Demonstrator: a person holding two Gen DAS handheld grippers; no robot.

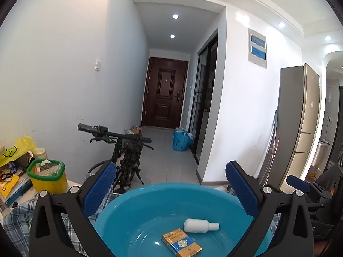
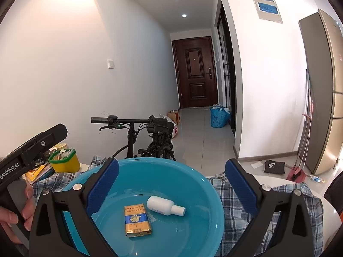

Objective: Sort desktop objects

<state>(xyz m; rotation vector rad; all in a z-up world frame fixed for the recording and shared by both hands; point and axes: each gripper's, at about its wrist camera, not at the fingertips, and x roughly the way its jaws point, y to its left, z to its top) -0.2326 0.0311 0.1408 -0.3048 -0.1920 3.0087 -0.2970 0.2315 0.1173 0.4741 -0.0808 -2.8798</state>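
Now both claws, left and right, gape empty above the basin. Bottle and box lie inside, apart. Both probably light, stiff; bottle looks slippery, so grip its body.

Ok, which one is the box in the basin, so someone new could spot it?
Find the big blue basin on the checked cloth. Two things lie inside: the box is flat, gold with a blue band, beside a white bottle that is round and plain.

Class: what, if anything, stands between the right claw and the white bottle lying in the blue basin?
Nothing visible. The right claw is open above the blue basin, and the white bottle lies uncovered beside the cigarette pack.
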